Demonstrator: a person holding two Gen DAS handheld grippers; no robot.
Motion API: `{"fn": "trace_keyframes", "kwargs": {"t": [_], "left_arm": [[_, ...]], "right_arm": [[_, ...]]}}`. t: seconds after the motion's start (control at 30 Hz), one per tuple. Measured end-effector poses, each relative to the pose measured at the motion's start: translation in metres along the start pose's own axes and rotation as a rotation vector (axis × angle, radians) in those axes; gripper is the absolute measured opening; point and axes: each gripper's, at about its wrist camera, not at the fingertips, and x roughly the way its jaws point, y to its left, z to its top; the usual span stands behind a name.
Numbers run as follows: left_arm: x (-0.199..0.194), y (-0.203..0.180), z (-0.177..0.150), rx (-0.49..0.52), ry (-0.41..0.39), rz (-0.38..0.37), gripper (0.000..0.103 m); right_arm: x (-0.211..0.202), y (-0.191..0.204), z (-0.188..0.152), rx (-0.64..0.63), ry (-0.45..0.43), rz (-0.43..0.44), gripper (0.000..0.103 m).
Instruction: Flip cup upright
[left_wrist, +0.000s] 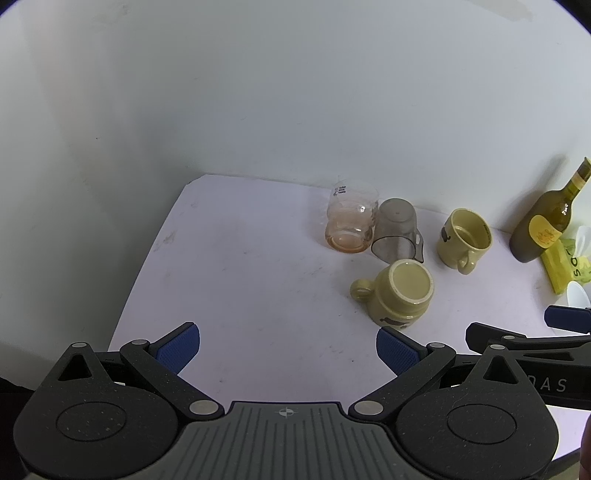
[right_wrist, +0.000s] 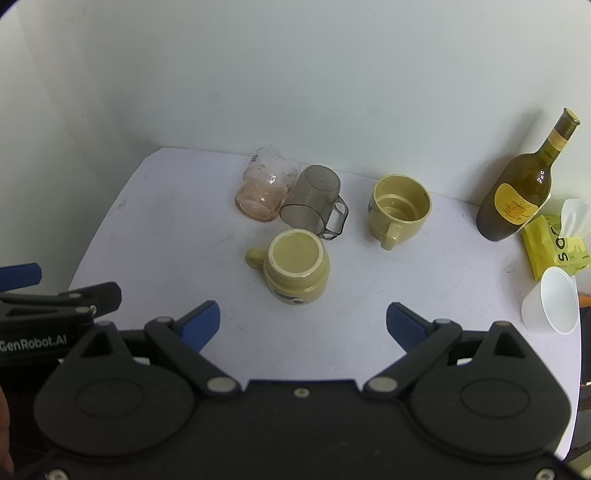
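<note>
A yellow mug (left_wrist: 397, 293) (right_wrist: 295, 269) stands upside down on the white table, base up, handle to the left. A second yellow mug (left_wrist: 465, 240) (right_wrist: 399, 208) stands upright behind it to the right. A grey plastic cup (left_wrist: 397, 230) (right_wrist: 314, 201) with a handle and a clear pinkish glass (left_wrist: 349, 221) (right_wrist: 264, 184) stand upside down at the back. My left gripper (left_wrist: 288, 349) is open and empty, short of the inverted mug. My right gripper (right_wrist: 303, 326) is open and empty, just in front of that mug.
A dark wine bottle (left_wrist: 543, 221) (right_wrist: 521, 184) stands at the back right by the wall. A yellow tissue pack (right_wrist: 554, 247) and a white paper cup (right_wrist: 552, 304) sit near the table's right edge. The white table (left_wrist: 240, 266) ends at the left and front.
</note>
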Motion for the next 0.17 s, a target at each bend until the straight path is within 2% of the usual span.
{"fn": "trace_keyframes", "kwargs": {"t": [0.17], "left_arm": [[0.0000,-0.0006,0.0003,-0.001,0.000,0.008,0.103]], "right_arm": [[0.0000,0.0012,-0.0005,0.001,0.000,0.000,0.097]]}}
